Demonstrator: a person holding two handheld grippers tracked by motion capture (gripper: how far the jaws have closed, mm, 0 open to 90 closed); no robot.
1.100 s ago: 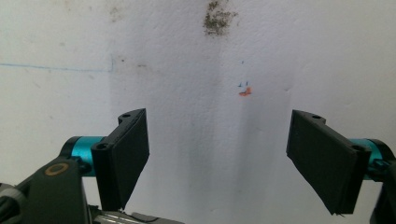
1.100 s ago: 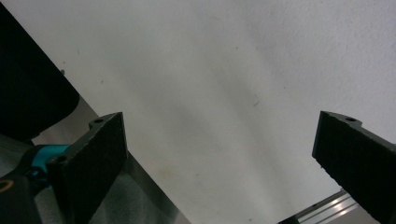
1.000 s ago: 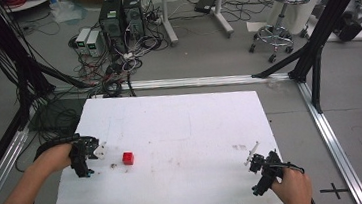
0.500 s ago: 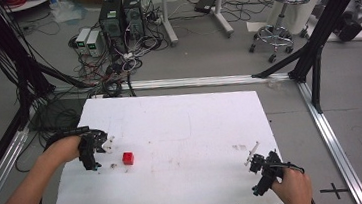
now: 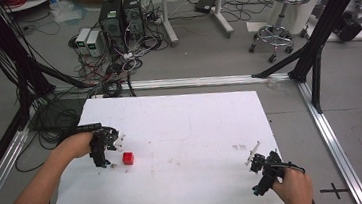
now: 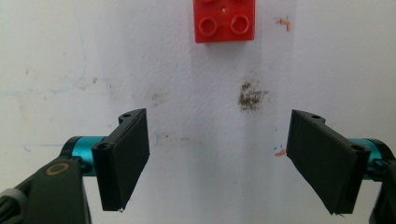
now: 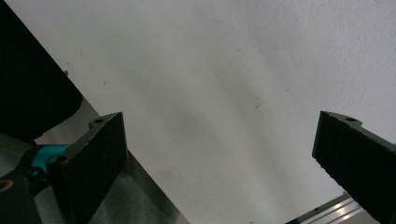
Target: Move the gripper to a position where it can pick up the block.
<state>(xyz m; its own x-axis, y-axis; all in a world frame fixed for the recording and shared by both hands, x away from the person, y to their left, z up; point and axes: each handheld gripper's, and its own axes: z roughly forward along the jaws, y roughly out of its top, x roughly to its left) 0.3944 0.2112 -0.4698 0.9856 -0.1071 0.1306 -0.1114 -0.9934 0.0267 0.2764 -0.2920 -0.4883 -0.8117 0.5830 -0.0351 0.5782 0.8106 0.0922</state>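
Observation:
A small red studded brick (image 5: 128, 159) lies on the white table (image 5: 185, 116), left of the middle. My left gripper (image 5: 108, 149) hovers just to the brick's left, held by a hand coming from the lower left. In the left gripper view the red brick (image 6: 224, 21) sits at the top edge, ahead of the open left gripper (image 6: 218, 126), whose jaws stand wide apart over bare table. My right gripper (image 5: 259, 164) rests near the table's front right corner. In its own view the right gripper (image 7: 222, 123) is open with nothing between its fingers.
A dirty smudge (image 6: 252, 92) marks the table between the left jaws and the brick. The table's metal edge (image 7: 140, 186) runs close under the right gripper. Beyond the far edge are computers (image 5: 119, 15), tangled cables and a stool (image 5: 286, 1) on the floor.
My left gripper has moved to the right, closing in on the red brick. The right gripper and the brick have stayed where they were.

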